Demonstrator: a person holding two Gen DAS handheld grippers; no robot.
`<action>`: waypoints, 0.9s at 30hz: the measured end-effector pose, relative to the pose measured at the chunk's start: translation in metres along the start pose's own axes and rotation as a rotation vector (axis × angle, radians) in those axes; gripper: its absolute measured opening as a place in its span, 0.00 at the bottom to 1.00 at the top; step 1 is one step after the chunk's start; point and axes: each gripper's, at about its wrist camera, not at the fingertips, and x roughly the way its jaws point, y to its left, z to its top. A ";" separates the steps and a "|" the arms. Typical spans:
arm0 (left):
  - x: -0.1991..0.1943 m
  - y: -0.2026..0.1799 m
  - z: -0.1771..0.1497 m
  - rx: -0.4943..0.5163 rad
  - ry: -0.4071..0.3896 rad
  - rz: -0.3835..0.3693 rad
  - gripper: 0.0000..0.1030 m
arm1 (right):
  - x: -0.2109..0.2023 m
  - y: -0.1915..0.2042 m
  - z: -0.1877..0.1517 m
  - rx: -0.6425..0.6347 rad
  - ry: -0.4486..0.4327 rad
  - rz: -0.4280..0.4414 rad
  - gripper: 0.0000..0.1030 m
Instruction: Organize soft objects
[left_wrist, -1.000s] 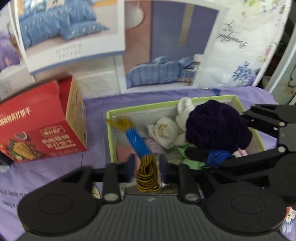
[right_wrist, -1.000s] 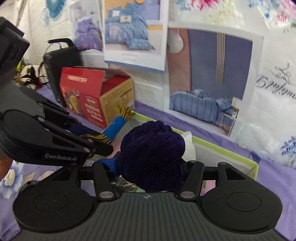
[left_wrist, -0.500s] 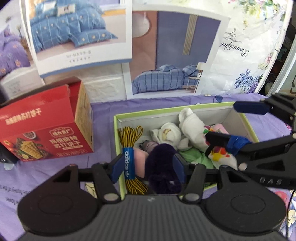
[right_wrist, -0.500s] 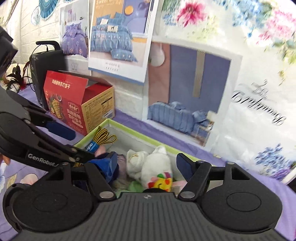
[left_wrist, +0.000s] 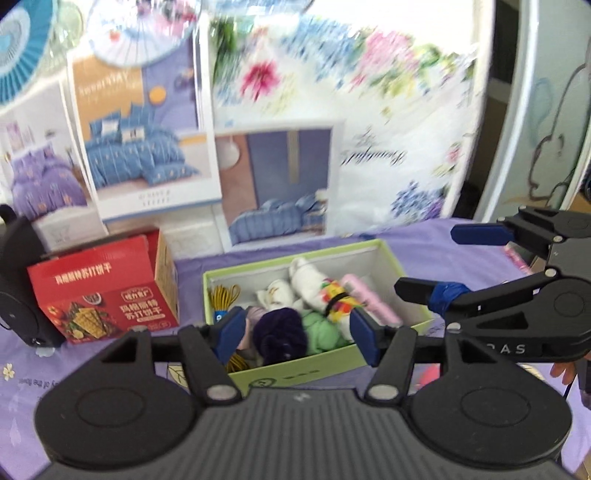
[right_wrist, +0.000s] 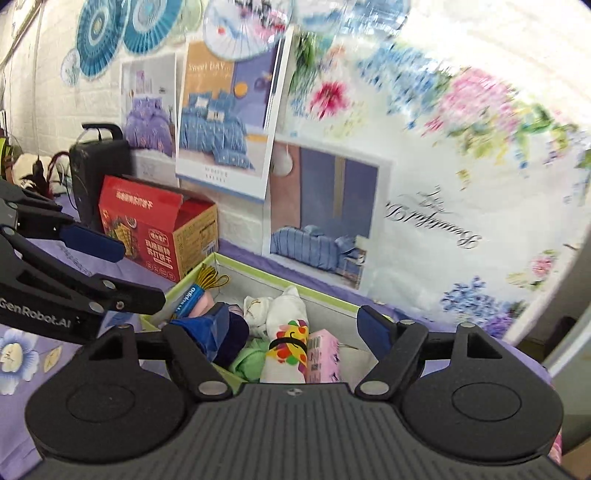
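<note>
Above the green box (left_wrist: 325, 360) of rolled socks (left_wrist: 314, 288), both grippers, left (left_wrist: 297, 334) and right (right_wrist: 291, 328), hover empty, fingers (left_wrist: 231, 330) spreading wider.

Both views sit just behind their own gripper, looking forward and down along the fingers. The left wrist view faces the green box (left_wrist: 295, 363) squarely from its front. The right wrist view looks from the box's right front corner, closer in. Both share the box, the red carton (right_wrist: 155, 236) and the wall posters (left_wrist: 144, 147).
</note>
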 end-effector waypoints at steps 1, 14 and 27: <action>-0.010 -0.004 -0.001 -0.002 -0.015 0.000 0.61 | -0.011 0.001 -0.001 0.004 -0.013 -0.010 0.61; -0.095 -0.045 -0.064 0.008 -0.134 0.057 0.63 | -0.103 0.038 -0.048 0.139 -0.074 -0.237 0.62; -0.080 -0.054 -0.127 -0.119 -0.129 0.143 0.64 | -0.119 0.074 -0.113 0.375 -0.148 -0.359 0.62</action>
